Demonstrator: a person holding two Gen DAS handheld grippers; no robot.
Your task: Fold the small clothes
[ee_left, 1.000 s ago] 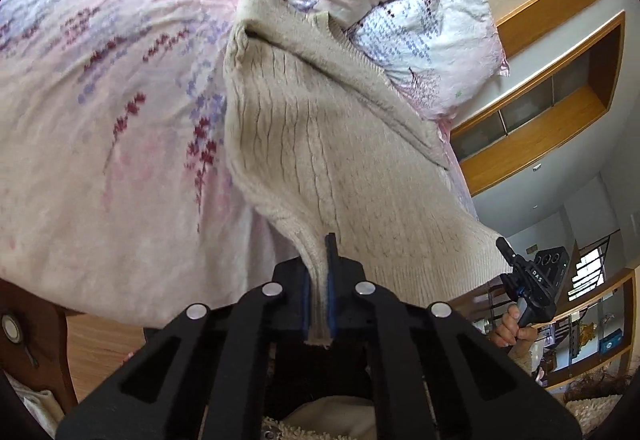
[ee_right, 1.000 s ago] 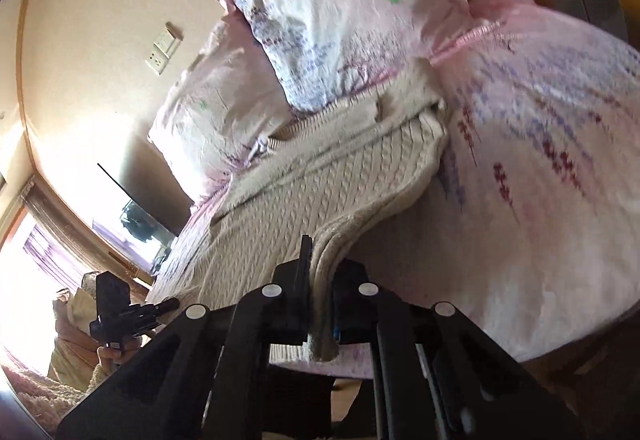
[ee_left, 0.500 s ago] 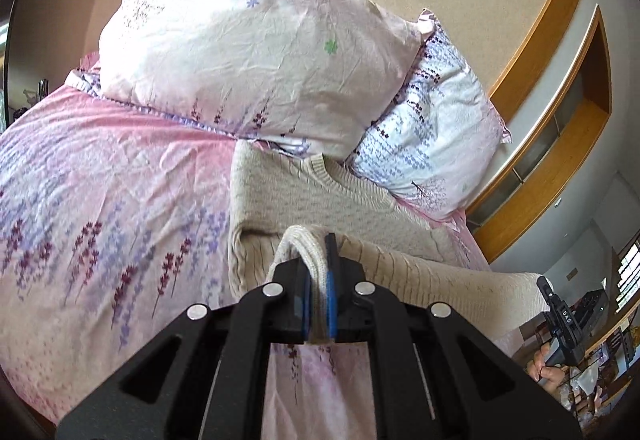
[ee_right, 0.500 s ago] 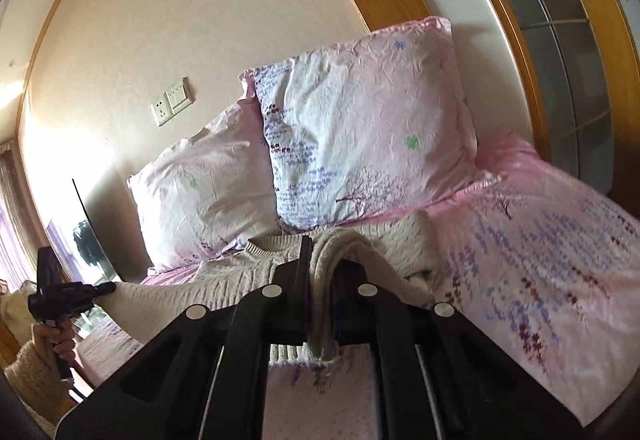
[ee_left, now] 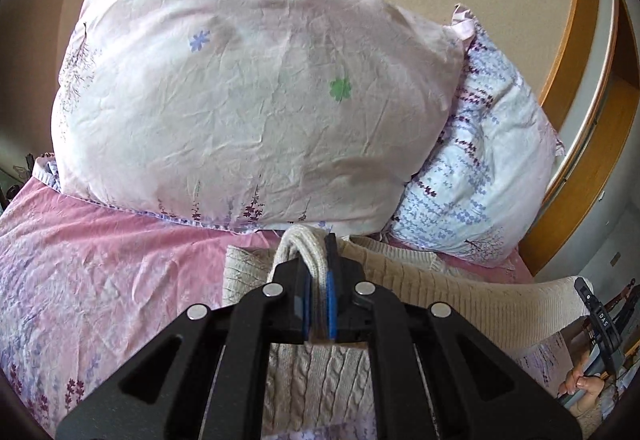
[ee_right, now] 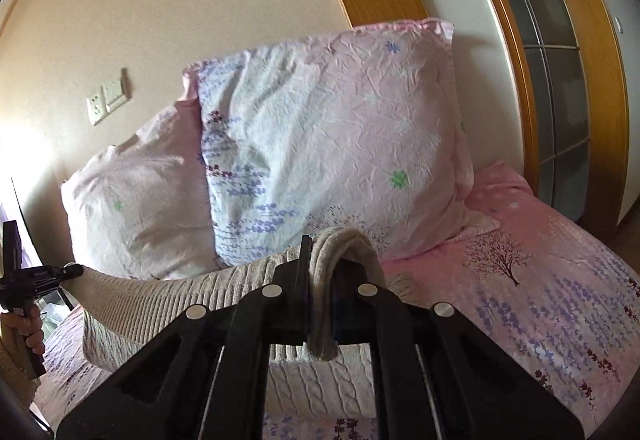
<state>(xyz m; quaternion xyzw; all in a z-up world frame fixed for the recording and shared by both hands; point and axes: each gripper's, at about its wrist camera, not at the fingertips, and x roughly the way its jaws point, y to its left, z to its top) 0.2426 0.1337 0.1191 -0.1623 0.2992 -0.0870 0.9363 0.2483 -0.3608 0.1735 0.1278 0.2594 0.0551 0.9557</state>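
A bed (ee_left: 100, 260) with a pink flowered cover stands against a beige wall (ee_right: 180, 0), and two pillows (ee_left: 248, 100) lean at its head. The cream knit sweater (ee_left: 460, 300) lies on the bed just in front of the pillows, with its collar toward them. The left claw (ee_left: 316, 272) is pinching a doubled fold of the sweater's edge, held above the part that lies flat, close to the pillows. The right claw (ee_right: 320, 280) is pinching another thick fold of the same sweater, also close to the pillows. Between both claws the lifted edge stretches as a band over the bed.
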